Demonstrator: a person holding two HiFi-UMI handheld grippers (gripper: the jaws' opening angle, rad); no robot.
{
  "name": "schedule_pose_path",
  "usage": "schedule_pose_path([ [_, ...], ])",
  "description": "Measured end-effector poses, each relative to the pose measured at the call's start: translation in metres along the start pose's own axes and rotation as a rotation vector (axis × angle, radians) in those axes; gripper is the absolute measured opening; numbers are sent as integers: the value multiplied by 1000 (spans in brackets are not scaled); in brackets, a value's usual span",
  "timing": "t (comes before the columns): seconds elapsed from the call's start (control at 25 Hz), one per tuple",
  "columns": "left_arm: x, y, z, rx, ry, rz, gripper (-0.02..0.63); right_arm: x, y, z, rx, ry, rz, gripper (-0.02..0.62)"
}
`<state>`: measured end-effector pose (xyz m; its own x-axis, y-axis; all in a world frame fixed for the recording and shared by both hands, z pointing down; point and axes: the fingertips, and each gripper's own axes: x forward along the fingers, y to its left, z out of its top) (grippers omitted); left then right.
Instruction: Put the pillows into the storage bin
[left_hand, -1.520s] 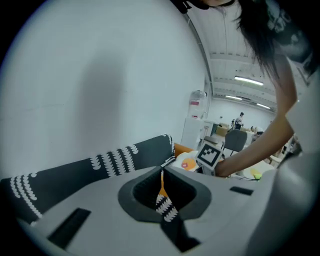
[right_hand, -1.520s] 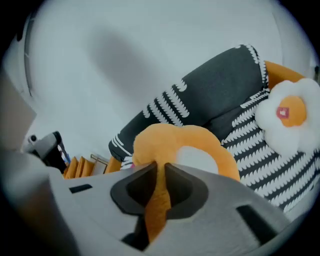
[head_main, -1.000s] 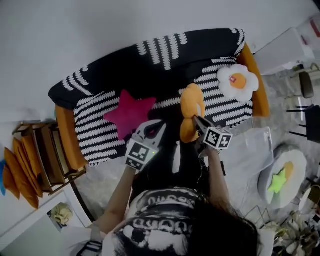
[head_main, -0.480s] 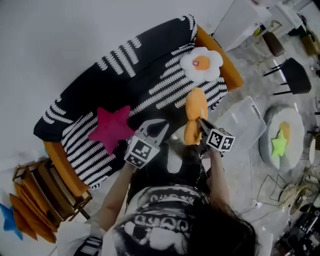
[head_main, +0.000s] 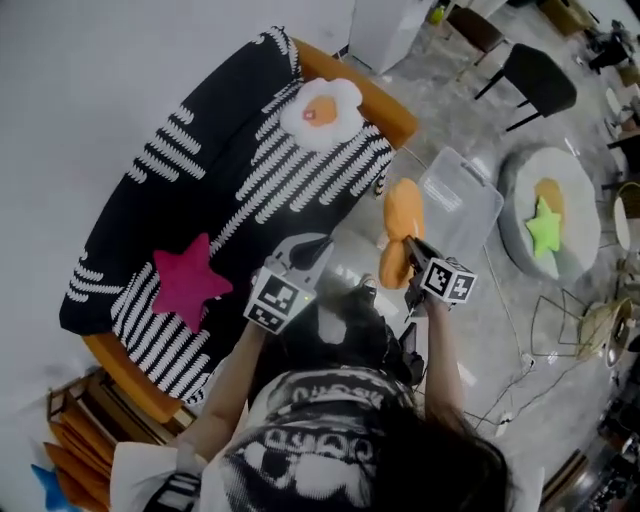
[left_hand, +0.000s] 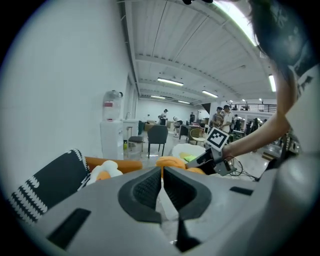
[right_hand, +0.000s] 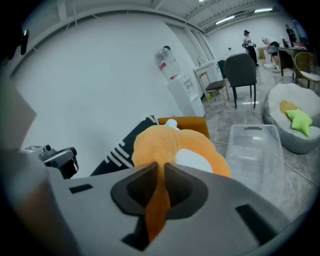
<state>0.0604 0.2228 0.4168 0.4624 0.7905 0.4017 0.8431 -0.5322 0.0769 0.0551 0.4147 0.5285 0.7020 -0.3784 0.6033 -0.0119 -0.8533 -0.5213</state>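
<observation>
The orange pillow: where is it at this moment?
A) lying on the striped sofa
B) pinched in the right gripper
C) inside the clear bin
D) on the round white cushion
B: the right gripper's jaws are closed on the orange pillow, and the clear bin holds nothing.

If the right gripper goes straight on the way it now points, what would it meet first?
Probably the sofa's orange arm, seen just beyond the orange pillow that the right gripper holds; the storage bin lies right of that line. Depth is unclear.
</observation>
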Motion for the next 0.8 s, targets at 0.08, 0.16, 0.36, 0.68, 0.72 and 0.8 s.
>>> schedule_pose_path([
  [0.08, 23, -27, 11, 10, 2, -32, 14, -23, -39, 2, 11, 1, -36, 43],
  [0.16, 47, -49, 19, 16, 12, -47, 14, -43, -79, 8, 27, -4, -70, 43],
  [0.36, 104, -91, 31, 28, 48, -53, 14, -76, -185, 12, 65, 1, -150, 46],
  [0.68, 180, -139, 58, 51, 69, -80, 14, -92, -313, 22, -7, 40, -286, 174],
  [0.72, 186, -144, 60, 54, 71, -84, 14, -95, -317, 23, -7, 40, -279, 186],
  [0.8, 191, -148, 61, 58, 78, -84, 14, -97, -318, 25, -13, 31, -268, 186],
])
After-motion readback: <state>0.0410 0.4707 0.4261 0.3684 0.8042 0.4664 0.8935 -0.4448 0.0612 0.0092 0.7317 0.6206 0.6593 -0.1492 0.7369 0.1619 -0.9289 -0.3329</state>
